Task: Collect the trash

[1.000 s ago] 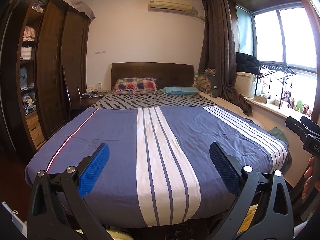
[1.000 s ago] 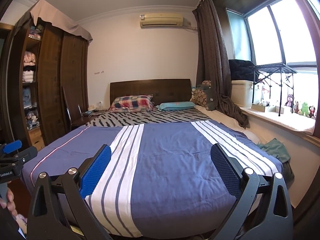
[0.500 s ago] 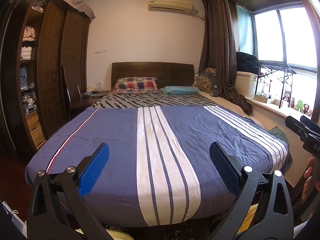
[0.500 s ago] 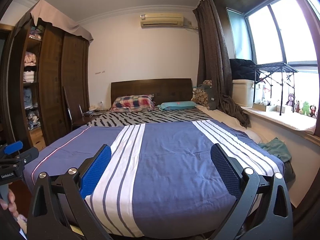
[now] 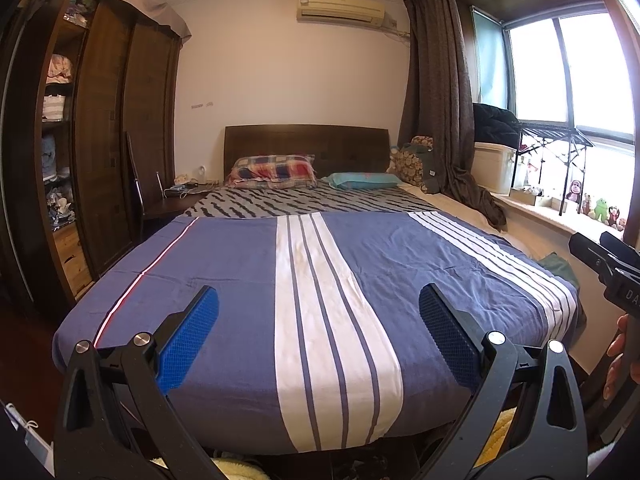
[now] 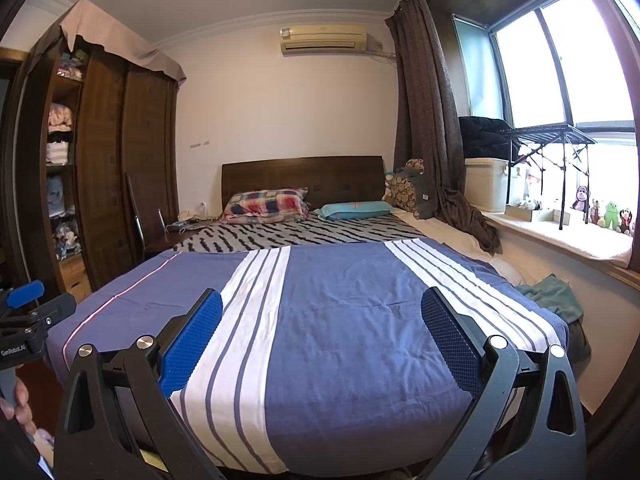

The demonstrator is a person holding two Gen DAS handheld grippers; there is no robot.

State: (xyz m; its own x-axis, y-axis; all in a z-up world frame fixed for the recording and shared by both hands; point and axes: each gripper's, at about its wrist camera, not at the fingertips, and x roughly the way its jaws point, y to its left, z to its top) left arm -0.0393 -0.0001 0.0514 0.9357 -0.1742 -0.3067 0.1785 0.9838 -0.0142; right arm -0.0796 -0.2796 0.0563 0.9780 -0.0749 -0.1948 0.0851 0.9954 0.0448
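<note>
1. Bed [image 5: 256, 264] fills the middle of both views, covered by a blue blanket [image 6: 344, 300] with white stripes; this bed is the landmark for everything below.
2. Left gripper [image 5: 318, 332] hangs at the foot of the bed with its blue-padded fingers [image 5: 188, 340] spread wide, nothing between them but blanket beyond.
3. Right gripper [image 6: 322, 334] sits at the foot of the bed too, further toward the window side, jaws equally wide and empty.
4. At the head of the bed lie a plaid pillow [image 5: 272, 170] and a teal pillow [image 5: 362, 180] side by side against the dark wooden headboard [image 5: 306, 140], on a zebra-patterned sheet [image 6: 296, 236].
5. Left of the bed stands a tall dark wardrobe [image 5: 108, 152] with open shelves of folded cloth; a low nightstand [image 5: 172, 204] with cables sits beside the headboard.
6. Right of the bed a brown curtain [image 6: 428, 120] hangs down to the mattress edge, and a windowsill [image 6: 560, 236] carries a white bin [image 6: 486, 184], a black folding rack [image 6: 548, 136] and small plush toys [image 6: 608, 216].
7. Crumpled green cloth [image 6: 554, 296] lies at the bed's right edge, near the foot.
8. Above the headboard an air conditioner [image 5: 340, 10] is mounted on the wall.
9. Trash itself cannot be made out: the blanket shows only wrinkles, and the dark strip under the foot of the bed is too hidden by the gripper frames to tell.
10. A hand [image 5: 618, 356] grips the right gripper's handle at the left view's far right edge.
</note>
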